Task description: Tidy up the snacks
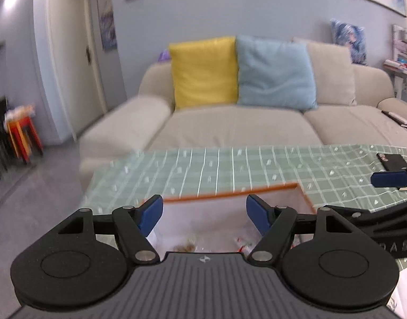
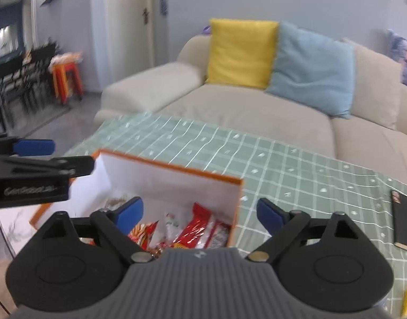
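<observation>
both jaws spread wide over snack box [image 2: 174, 183].

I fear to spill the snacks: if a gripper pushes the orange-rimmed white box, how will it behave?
The orange-rimmed white box probably slides on the green checked tablecloth, maybe wrinkling it. Its thin walls likely flex. The red snack packets lie low, so tipping seems unlikely.

Snacks [image 2: 195, 232] in box [image 2: 171, 180] on table [image 2: 283, 164]
</observation>
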